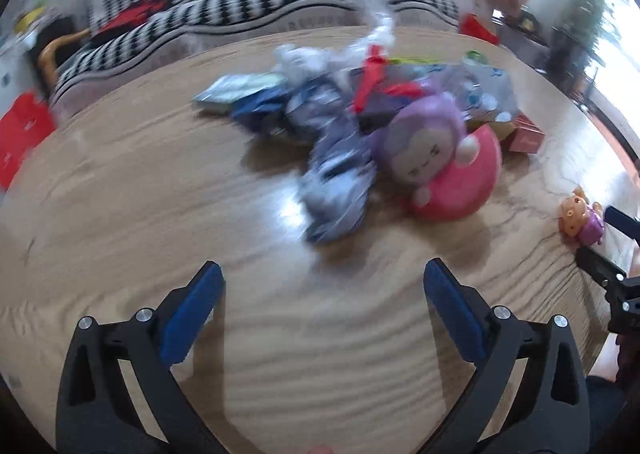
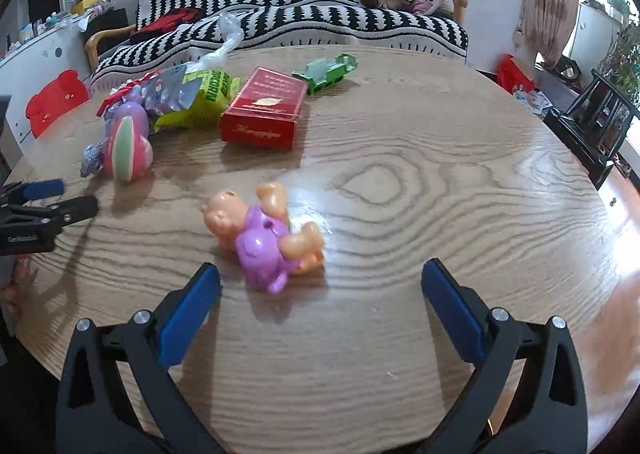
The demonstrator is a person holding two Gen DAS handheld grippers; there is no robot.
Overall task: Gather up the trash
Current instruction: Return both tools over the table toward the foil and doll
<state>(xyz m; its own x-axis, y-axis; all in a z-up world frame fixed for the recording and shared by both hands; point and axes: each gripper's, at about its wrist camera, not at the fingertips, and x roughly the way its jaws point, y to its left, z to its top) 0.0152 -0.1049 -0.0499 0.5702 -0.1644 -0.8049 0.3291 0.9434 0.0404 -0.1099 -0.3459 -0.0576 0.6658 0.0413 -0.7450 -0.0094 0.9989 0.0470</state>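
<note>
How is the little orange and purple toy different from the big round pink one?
The little toy lies on its side, alone near the right claw; the round pink toy sits against the wrapper pile. The little one has orange limbs sticking out; the pink one is ball-shaped and striped. Both are on the wooden table.

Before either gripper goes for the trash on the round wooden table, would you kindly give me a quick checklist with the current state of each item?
1. Left gripper open and empty: ok.
2. Right gripper open and empty: ok.
3. Crumpled blue-and-silver foil wrapper ahead of the left gripper, not yet touched: ok.
4. Wrapper free of the purple-and-pink round doll toy: not ok, they lie against each other.
5. Right gripper's path holds trash: not ok, the small orange-and-purple plastic figure lies closest; the red cardboard box and green carton sit farther back.
6. Trash bin in view: not ok, none visible.
</note>
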